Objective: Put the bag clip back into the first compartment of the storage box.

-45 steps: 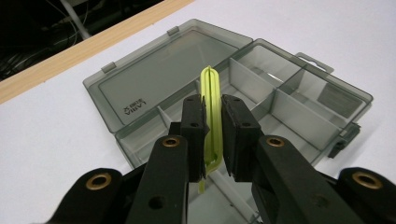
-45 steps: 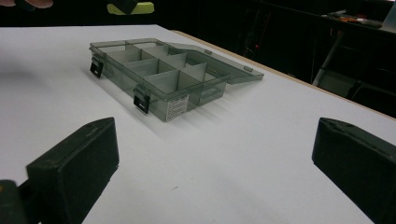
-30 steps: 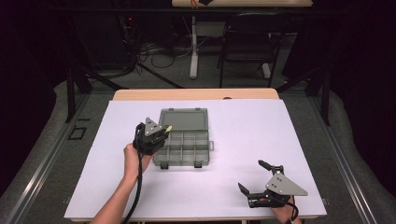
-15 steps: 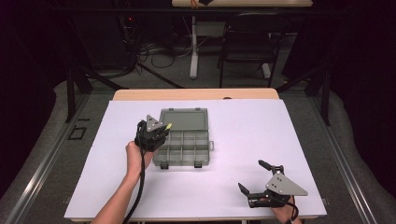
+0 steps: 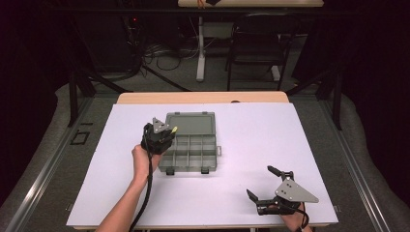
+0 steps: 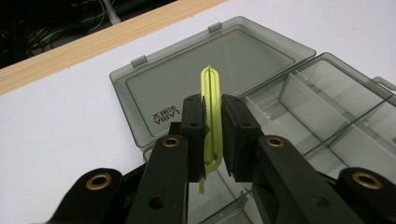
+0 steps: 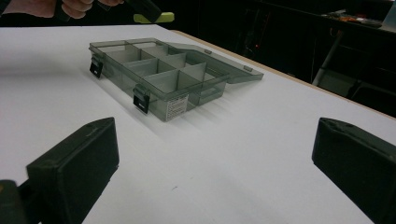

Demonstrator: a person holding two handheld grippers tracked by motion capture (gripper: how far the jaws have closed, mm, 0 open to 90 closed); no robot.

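Two claws, one loaded.
Left claw (image 6: 213, 135) clamps a thin yellow-green plastic clip (image 6: 211, 100) above the open smoky-grey compartment box (image 6: 299, 98); right claw (image 5: 269, 182) gapes wide, well apart.

A white surface (image 5: 251, 145) with a light wooden far edge (image 5: 203, 98) stands on a grey carpeted floor (image 5: 58, 159). Beyond it, in a dark room, a black chair (image 5: 256, 38) sits beside a white table leg (image 5: 200, 48), with loose cables (image 5: 154, 50) on the floor. Another wooden tabletop (image 5: 251, 3) runs along the back.
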